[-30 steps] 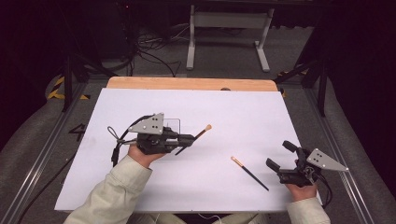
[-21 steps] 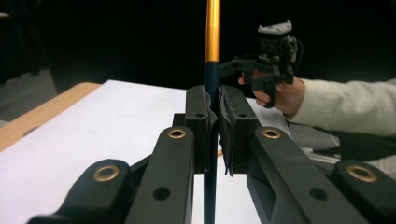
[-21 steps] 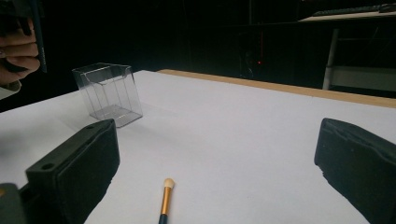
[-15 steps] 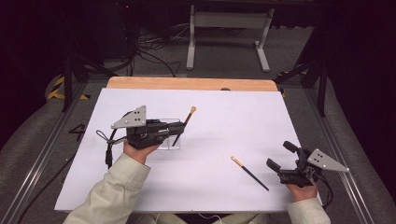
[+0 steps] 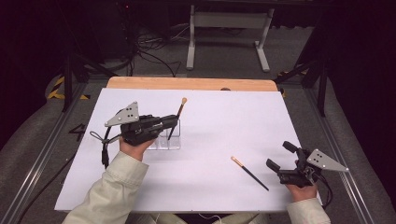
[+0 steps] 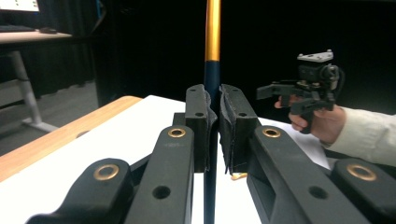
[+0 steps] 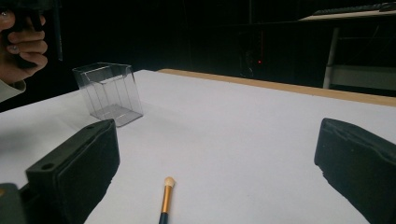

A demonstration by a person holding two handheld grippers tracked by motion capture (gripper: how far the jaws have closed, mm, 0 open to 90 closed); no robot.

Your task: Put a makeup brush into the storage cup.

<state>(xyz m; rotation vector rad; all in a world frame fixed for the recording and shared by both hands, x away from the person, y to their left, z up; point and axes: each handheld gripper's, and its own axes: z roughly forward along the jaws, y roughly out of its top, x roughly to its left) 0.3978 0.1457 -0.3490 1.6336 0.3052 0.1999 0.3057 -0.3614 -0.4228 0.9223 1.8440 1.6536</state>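
Note:
My left gripper (image 5: 172,124) is shut on a dark-handled makeup brush (image 5: 179,113) with a gold ferrule and tan tip. It holds the brush steeply tilted, with the lower end down in a clear plastic box (image 5: 163,140). In the left gripper view the pads (image 6: 200,119) pinch the brush handle (image 6: 213,42), which stands upright. A second brush (image 5: 250,173) lies flat on the white table top, just left of my right gripper (image 5: 281,157). In the right gripper view my right gripper (image 7: 217,142) stands open and empty, with that brush (image 7: 165,201) lying between its jaws.
The white sheet (image 5: 219,121) covers the table, with a bare wooden strip (image 5: 191,84) along the far edge. The clear box (image 7: 108,92) stands far left in the right gripper view. Metal frame legs and cables are on the floor beyond.
My left hand has shifted left and back with the brush. The brush has swung from lying nearly level to steeply upright over the clear box. My right gripper has stayed put.

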